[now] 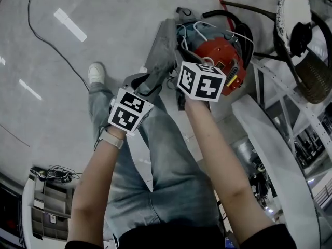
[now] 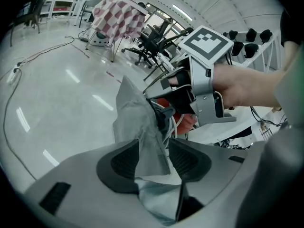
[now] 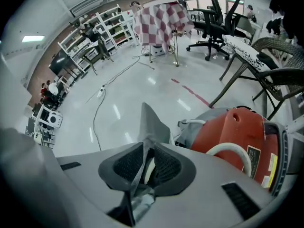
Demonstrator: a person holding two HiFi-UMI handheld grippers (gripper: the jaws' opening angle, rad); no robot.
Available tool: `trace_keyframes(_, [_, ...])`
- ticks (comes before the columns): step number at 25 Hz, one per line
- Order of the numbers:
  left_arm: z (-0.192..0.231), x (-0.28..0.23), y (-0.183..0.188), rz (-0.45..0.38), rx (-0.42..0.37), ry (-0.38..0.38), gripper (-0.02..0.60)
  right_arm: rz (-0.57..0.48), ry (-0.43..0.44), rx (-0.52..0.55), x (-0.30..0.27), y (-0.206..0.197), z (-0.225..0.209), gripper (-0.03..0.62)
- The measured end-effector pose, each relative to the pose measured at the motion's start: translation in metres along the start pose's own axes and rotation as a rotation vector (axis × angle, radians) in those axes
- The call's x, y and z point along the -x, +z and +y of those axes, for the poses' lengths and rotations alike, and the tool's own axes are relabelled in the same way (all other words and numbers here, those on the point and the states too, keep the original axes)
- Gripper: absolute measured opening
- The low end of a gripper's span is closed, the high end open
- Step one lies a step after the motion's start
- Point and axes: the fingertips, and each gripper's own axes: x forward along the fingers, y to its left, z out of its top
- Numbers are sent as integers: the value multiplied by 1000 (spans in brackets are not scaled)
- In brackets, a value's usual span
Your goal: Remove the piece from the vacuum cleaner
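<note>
A red vacuum cleaner lies on the floor, with white hoses at its open top. A grey cloth piece rises from its left side. My right gripper is shut on a fold of this grey cloth piece, next to the red vacuum cleaner. My left gripper stands open. The grey cloth piece hangs between its pads and leans toward the left one, with a gap on the right. In the left gripper view, the right gripper pinches the cloth just beyond.
A dark wicker chair and white frames stand right of the vacuum. A black cable runs over the grey floor at left. The person's shoe is near the cloth. Farther off are a checkered-cloth table and office chairs.
</note>
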Motion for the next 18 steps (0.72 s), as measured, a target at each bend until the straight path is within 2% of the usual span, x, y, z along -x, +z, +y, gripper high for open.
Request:
trace_keyframes(6, [1, -19, -15, 31, 20, -8, 206, 100, -48, 25, -6, -8, -1, 98])
trace_keyframes(10, [-2, -32, -22, 57, -20, -22, 206, 165, -72, 4, -9, -12, -3, 98])
trace_keyframes(16, [1, -36, -24, 75, -40, -8, 204, 278, -44, -71, -17, -16, -3, 104])
trace_keyframes(18, [3, -37, -24, 80, -50, -2, 184, 307, -28, -100, -19, -17, -4, 104])
